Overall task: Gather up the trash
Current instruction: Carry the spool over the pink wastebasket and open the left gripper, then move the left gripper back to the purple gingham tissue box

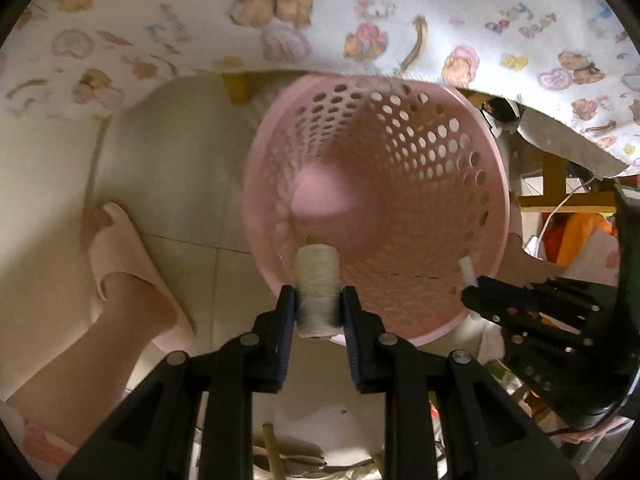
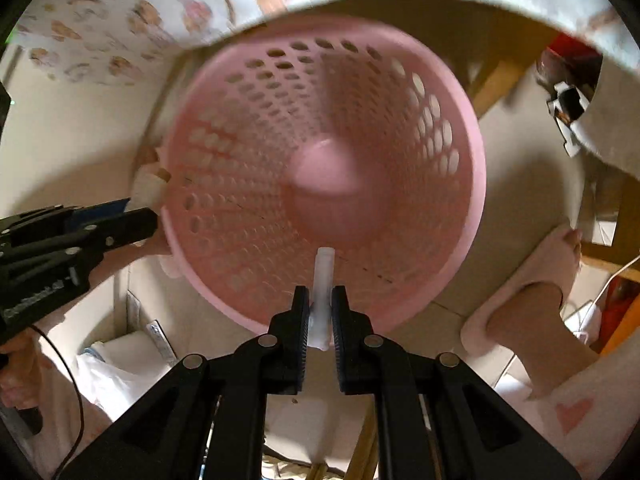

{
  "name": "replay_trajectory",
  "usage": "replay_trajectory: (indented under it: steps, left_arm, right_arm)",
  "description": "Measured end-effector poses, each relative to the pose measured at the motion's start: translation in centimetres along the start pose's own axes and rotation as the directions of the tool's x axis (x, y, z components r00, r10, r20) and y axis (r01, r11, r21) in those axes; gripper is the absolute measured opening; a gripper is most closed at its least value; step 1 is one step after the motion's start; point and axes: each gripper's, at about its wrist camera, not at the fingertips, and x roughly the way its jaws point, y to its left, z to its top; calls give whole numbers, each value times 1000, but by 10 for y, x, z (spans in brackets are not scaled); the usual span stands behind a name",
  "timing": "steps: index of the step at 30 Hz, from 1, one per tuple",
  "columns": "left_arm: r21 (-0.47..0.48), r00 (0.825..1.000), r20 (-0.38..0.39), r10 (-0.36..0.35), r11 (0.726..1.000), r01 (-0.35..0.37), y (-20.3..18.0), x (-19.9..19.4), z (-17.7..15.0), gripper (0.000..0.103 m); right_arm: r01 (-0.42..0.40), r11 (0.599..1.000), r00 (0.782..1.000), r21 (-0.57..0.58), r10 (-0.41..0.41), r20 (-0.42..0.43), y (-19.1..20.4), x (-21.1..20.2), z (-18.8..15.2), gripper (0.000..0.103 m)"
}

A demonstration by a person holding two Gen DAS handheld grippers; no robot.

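No legible text anywhere.

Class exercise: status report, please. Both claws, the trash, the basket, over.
Left claw shut on thread spool, over the pink basket. Right claw shut on small clear tube, also over it. Basket looks empty; nothing blocking the drop.
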Motion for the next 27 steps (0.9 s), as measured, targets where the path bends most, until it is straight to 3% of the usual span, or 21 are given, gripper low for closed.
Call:
replay_trajectory:
  steps: [3, 7, 11, 13, 15, 17, 24, 27]
  left_arm:
    - [12, 1000, 4, 0, 1000, 0, -3, -2, 0, 21]
    - [-42, 1000, 11, 1, 999, 0, 3, -7, 2, 22]
    - [-55, 995, 94, 32, 998, -27, 0, -32, 8, 39]
    - [-58, 990, 138, 37, 998, -29, -1, -46, 10, 45]
    - [-53, 979, 192, 74, 996, -65, -5, -65, 10, 52]
    - [-46, 965, 238, 107, 994, -99, -10, -84, 11, 60]
    - [-29, 930, 364, 51, 999, -43, -13, -141, 6, 70]
    - [-31, 897, 440, 54, 999, -45, -17, -173, 9, 77]
  right_arm:
    - [14, 1000, 1000, -1, -14, 25, 0, 3, -2, 12]
    - [0, 1000, 1000, 27, -1, 16, -5, 2, 4, 16]
    - [4, 998, 1000, 57, -5, 28, -7, -12, 12, 29]
    - [80, 996, 995, 36, -82, 58, -3, -25, 13, 35]
    - [118, 993, 987, 6, -118, 111, 3, -40, 14, 35]
    - [106, 994, 980, 20, -107, 165, 4, -60, 15, 35]
    - [94, 994, 917, -53, -66, 392, 15, -151, 2, 35]
    - [68, 988, 895, -140, 2, 447, 19, -199, -5, 35]
